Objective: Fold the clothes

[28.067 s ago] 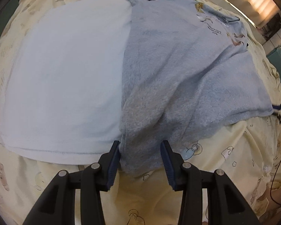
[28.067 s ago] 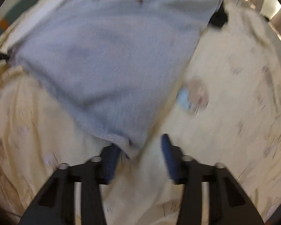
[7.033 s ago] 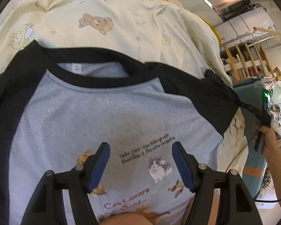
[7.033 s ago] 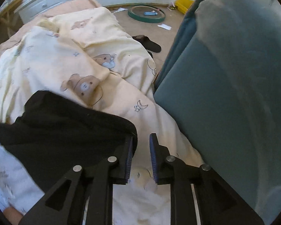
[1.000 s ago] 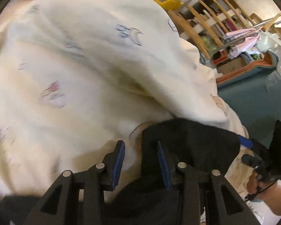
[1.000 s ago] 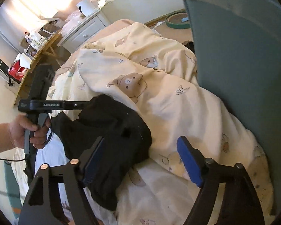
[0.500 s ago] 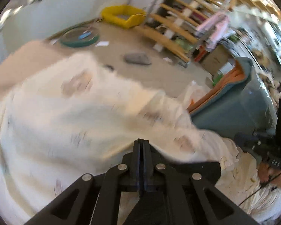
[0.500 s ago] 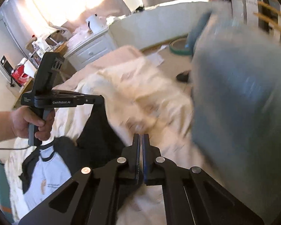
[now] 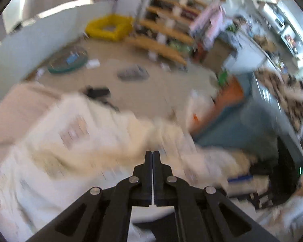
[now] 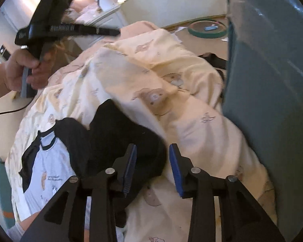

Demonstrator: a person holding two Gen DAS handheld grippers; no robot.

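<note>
T-shirt [image 10: 50, 171] on bedding [image 10: 192, 121], black sleeve [image 10: 119, 133] between opening right gripper [image 10: 152, 167] jaws

Cream bear-print quilt [image 10: 192, 109] rumpled over the bed — beside a tall teal padded panel [image 10: 272, 80]. On the tan floor [image 9: 151, 88]: yellow plastic tub [image 9: 109, 27], round green-rimmed tray [image 9: 67, 60], grey slipper [image 9: 133, 73]. Behind — wooden slatted shelves [image 9: 163, 40], blurred.

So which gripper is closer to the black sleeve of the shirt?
Right. The right gripper sits just over the black sleeve, jaws opening with cloth between them. The left gripper, shut, is lifted high above the bedding, well away from the sleeve.
</note>
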